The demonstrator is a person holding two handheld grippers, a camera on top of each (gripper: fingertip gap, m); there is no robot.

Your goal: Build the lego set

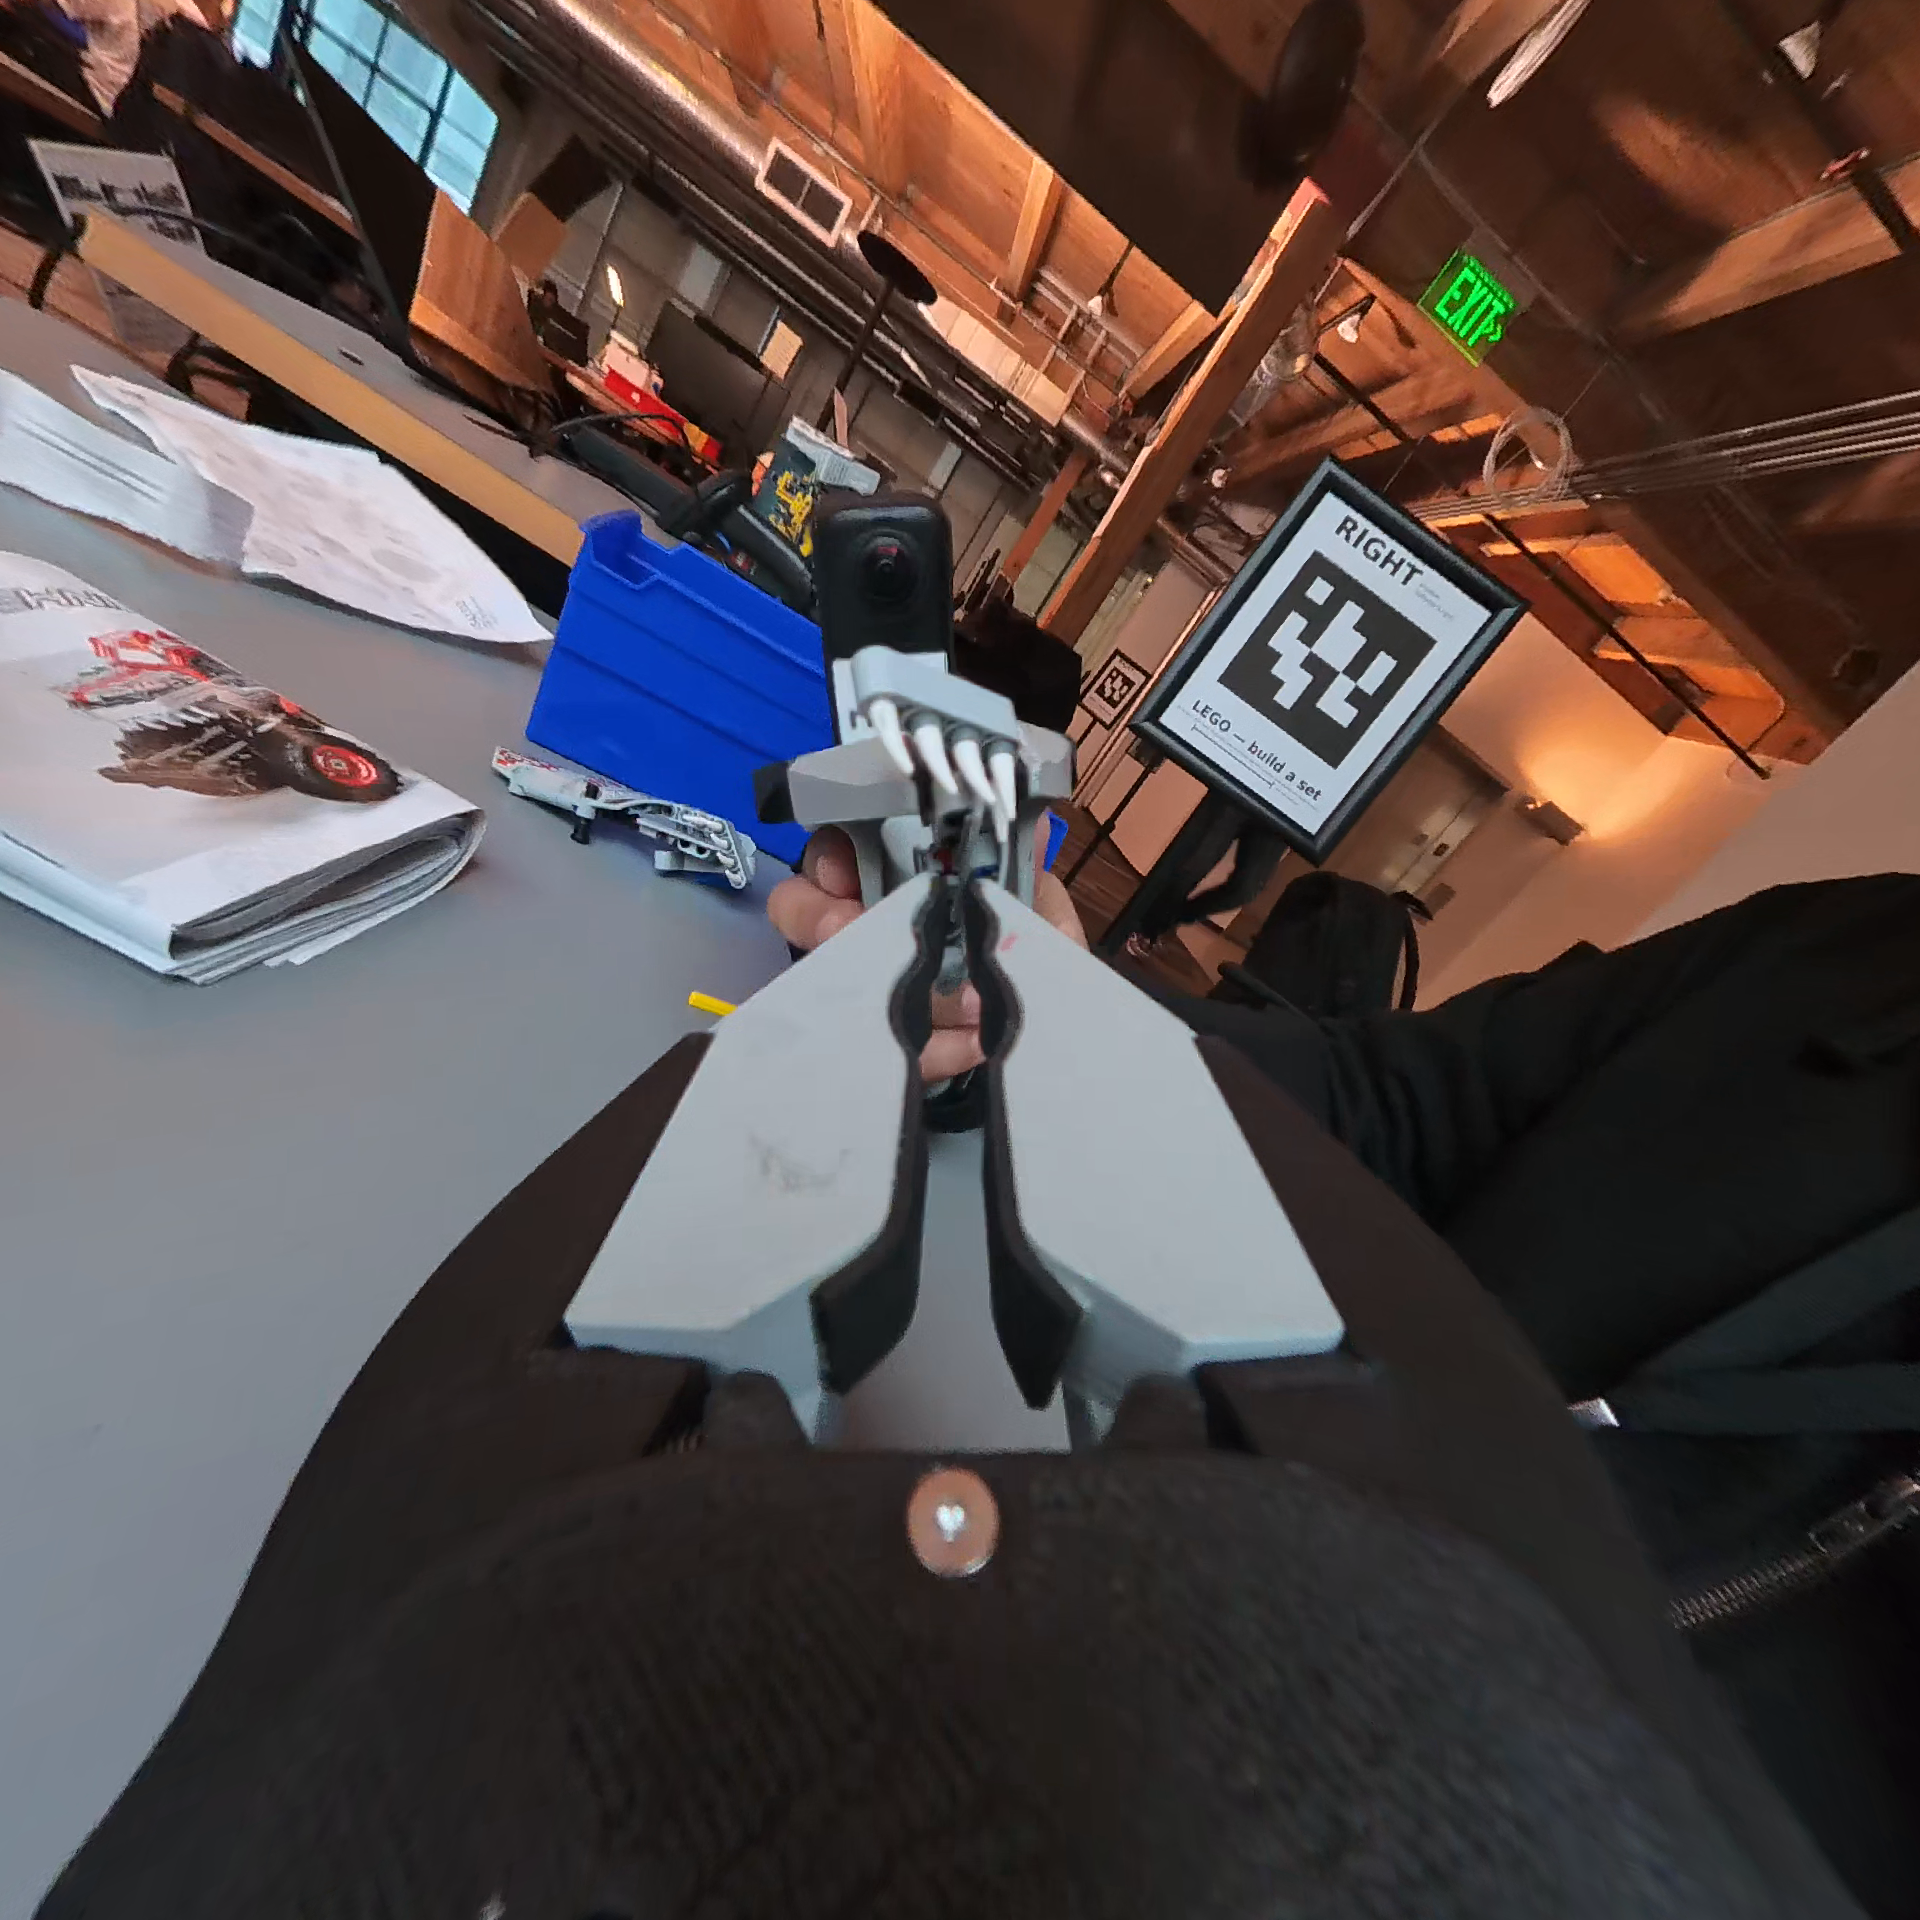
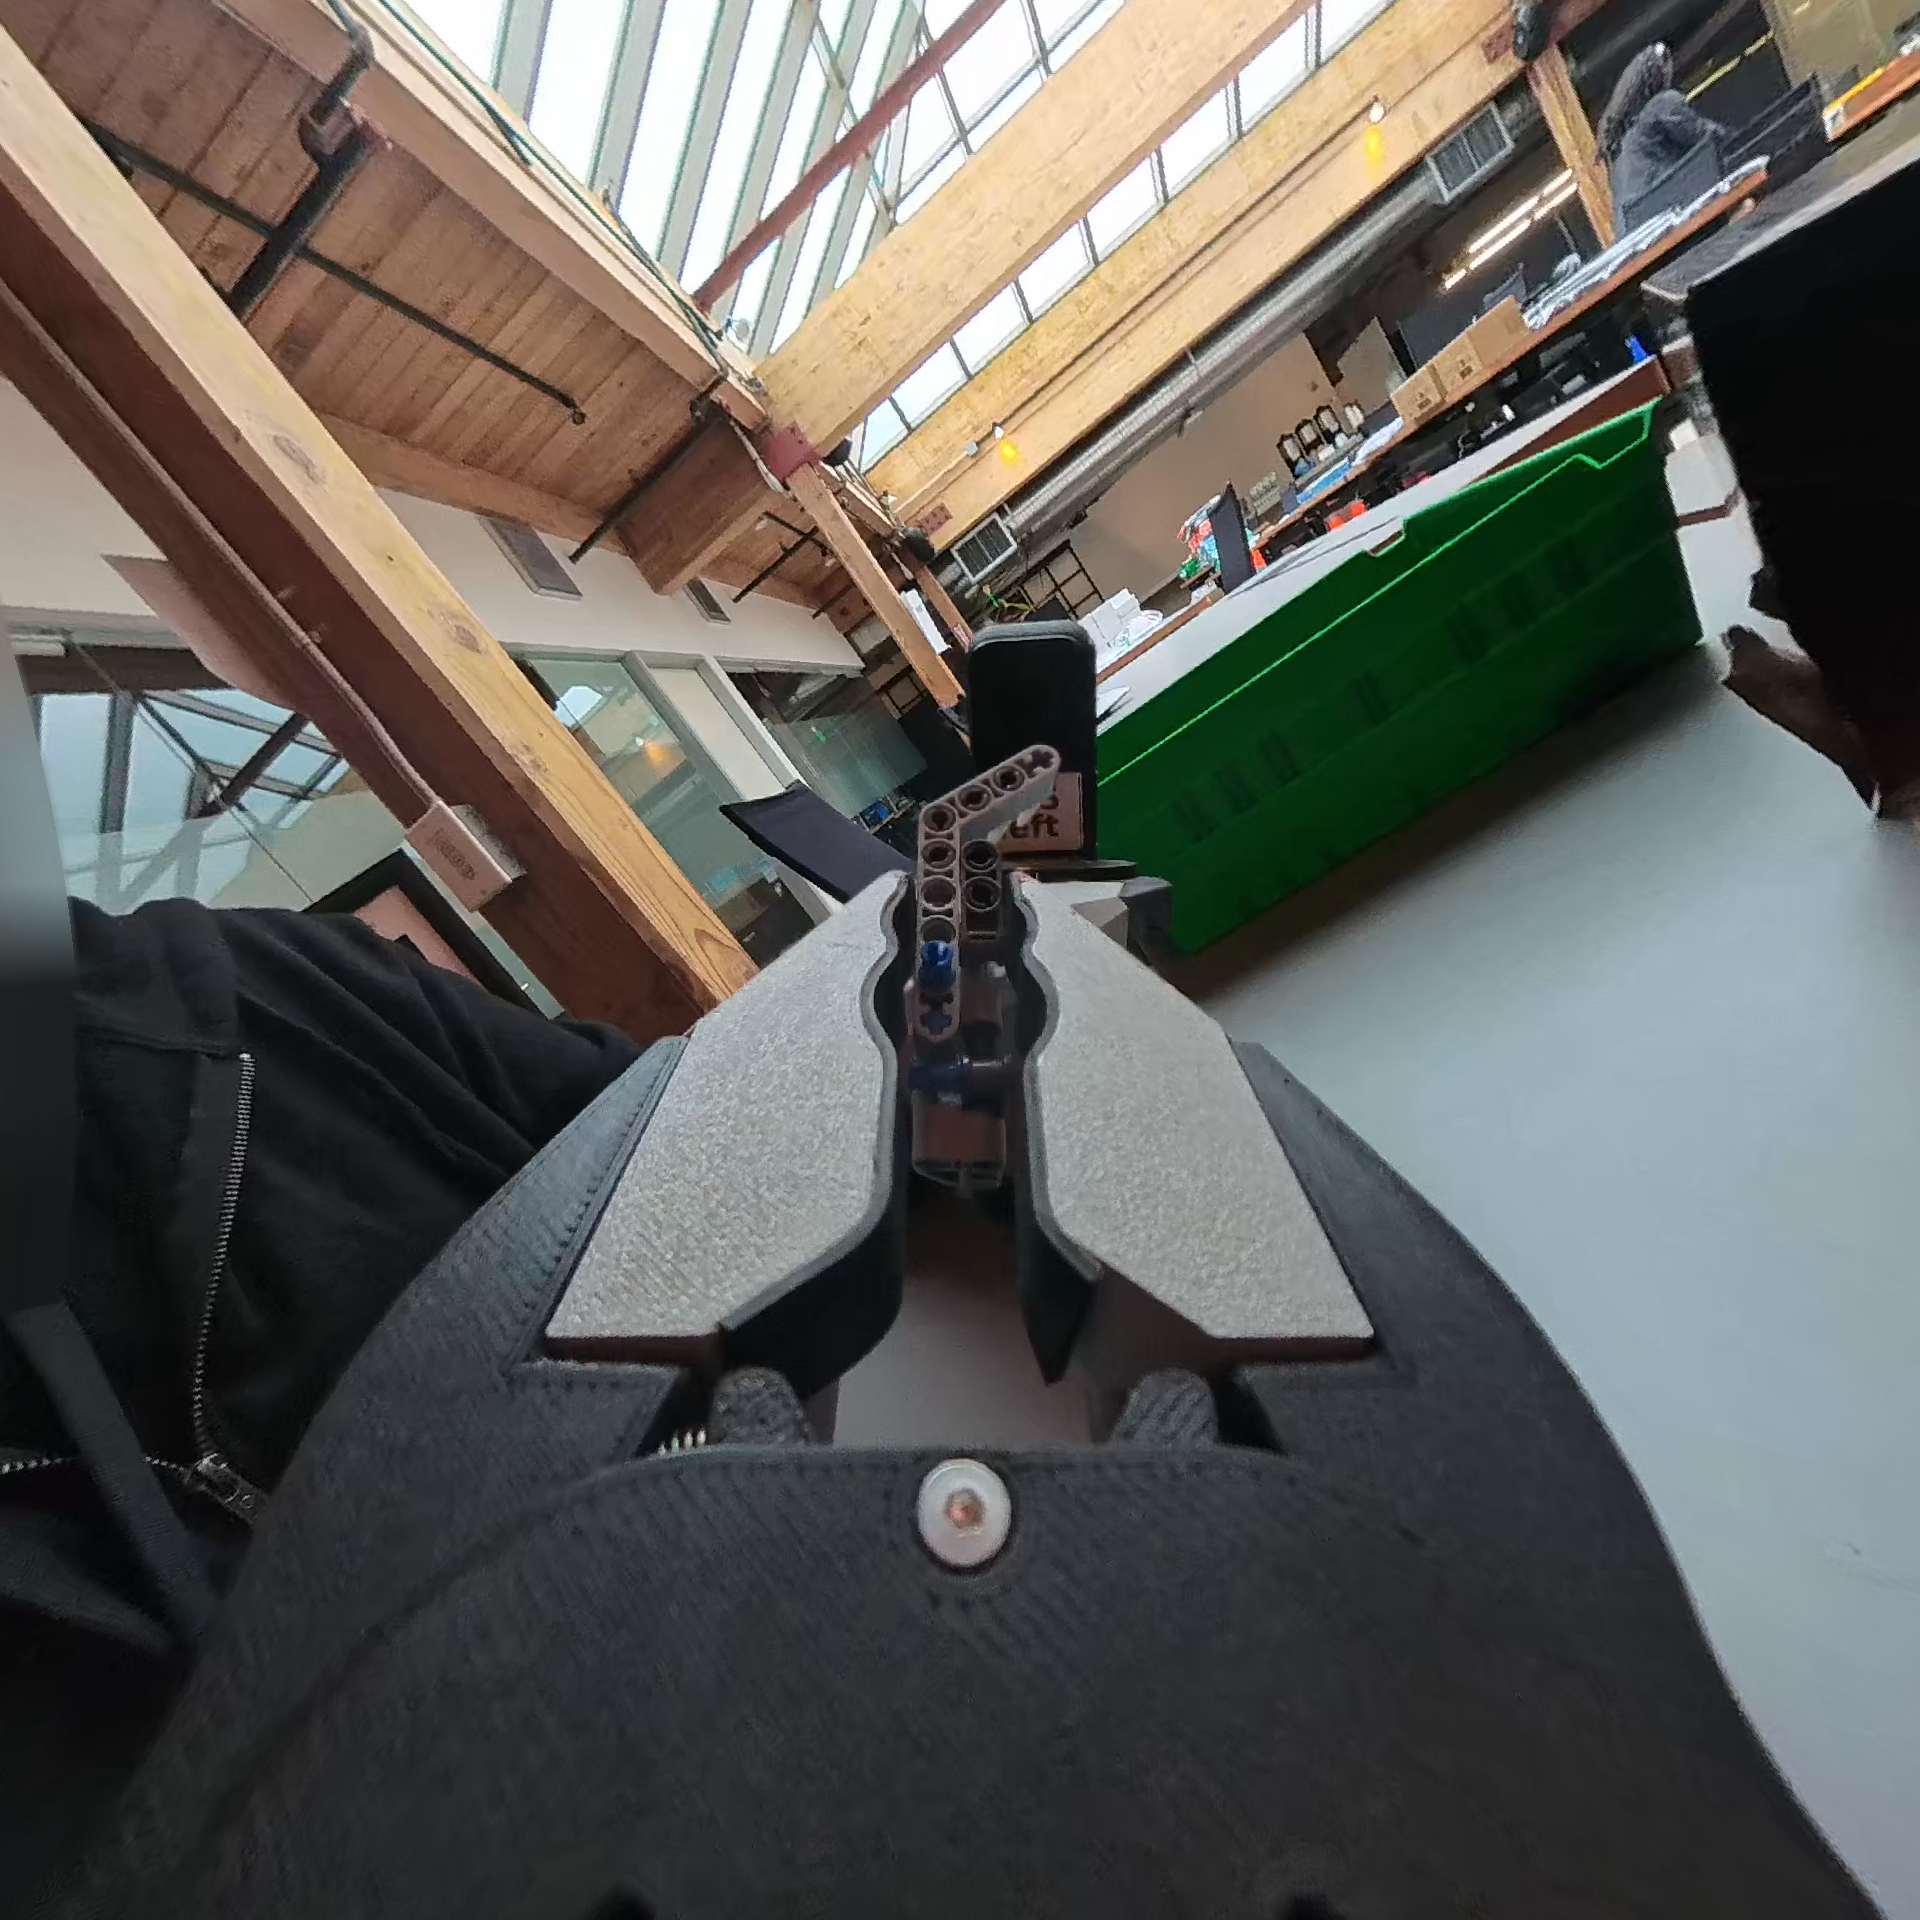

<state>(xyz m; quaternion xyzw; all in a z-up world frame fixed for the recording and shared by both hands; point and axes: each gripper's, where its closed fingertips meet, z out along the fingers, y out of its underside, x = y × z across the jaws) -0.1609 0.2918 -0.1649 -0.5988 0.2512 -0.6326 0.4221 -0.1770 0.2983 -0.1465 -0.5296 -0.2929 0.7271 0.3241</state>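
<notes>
Converted warehouse workshop — timber beams [image 2: 343, 582], skylights [image 2: 665, 114], worktables [image 1: 312, 1091], parts bins [image 2: 1434, 665]

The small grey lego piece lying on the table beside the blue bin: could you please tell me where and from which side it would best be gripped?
Grip the grey lego piece across its narrow width near the middle, coming from above. It lies flat and long on the table, and the blue bin stands close behind, so a sideways approach looks cramped.

Each wrist camera sits close behind its own fingers, tilted upward, facing the other; both share the small grey beam assembly [image 2: 961, 914] between fingertips.
</notes>
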